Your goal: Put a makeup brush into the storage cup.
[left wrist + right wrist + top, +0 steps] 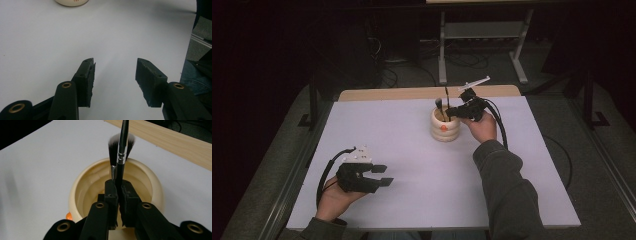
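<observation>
Two grippers are in use over a smooth, matte white table (422,165). Nearest, at about 7 o'clock on the tabletop, the left gripper (384,175) lies level in the person's left hand (334,200), knuckles low by the surface. Its blocky black jaws stand apart with nothing between them, their rubbery pads (91,82) rough and chipped at the edges. Farther off, at about 1 o'clock, sits a cream, glossy cup (445,125) with a ribbed, rounded body and an orange spot low on its side. The right gripper (454,113) reaches over its rim from the right, held by the right hand (482,126) with the wrist raised and the grey-green sleeve (504,185) trailing back. Its jaws are pressed together on a thin black brush handle (120,162) with a metal collar, standing nearly upright in the cup. Just behind it stands a soft brush (113,145) with black, white-tipped bristles. Beyond runs a pale wooden strip (427,93) at 12 o'clock.
</observation>
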Demonstrator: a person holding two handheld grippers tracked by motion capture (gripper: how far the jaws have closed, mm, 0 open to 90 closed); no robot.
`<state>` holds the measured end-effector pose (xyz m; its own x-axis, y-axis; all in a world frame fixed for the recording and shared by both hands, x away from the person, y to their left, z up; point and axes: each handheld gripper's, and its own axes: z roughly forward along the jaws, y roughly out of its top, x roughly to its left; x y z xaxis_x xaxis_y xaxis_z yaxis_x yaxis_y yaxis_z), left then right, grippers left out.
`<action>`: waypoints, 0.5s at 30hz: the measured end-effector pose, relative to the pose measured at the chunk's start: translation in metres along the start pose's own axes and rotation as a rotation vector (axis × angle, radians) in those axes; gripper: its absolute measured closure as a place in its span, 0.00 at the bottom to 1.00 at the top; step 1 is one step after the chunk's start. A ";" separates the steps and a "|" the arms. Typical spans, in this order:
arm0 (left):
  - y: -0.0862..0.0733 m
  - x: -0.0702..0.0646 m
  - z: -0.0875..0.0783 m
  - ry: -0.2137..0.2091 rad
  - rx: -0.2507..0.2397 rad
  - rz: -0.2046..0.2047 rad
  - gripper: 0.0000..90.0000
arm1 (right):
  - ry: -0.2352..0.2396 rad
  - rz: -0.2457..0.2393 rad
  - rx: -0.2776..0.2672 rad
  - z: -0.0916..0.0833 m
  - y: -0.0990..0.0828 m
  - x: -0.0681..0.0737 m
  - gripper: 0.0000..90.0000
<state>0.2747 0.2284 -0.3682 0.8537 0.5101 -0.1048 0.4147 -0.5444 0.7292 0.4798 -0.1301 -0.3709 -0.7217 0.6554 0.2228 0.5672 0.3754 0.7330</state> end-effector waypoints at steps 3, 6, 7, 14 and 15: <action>0.000 0.000 0.000 0.000 0.001 0.000 0.54 | 0.005 0.002 -0.001 0.000 0.000 0.000 0.93; 0.000 0.000 0.000 0.000 0.001 0.000 0.54 | 0.007 0.001 0.003 0.000 0.000 0.001 0.93; 0.000 0.000 0.000 0.001 0.001 0.002 0.54 | 0.007 0.001 0.002 0.000 0.000 0.001 0.93; 0.000 0.000 0.000 0.000 0.001 0.000 0.54 | 0.006 0.010 0.006 0.001 -0.001 0.001 0.92; 0.000 0.000 0.000 0.000 0.002 -0.001 0.54 | 0.003 0.008 0.001 0.001 -0.001 0.000 0.86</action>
<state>0.2747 0.2285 -0.3682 0.8533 0.5106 -0.1056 0.4163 -0.5452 0.7277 0.4794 -0.1295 -0.3723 -0.7180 0.6568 0.2305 0.5735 0.3705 0.7306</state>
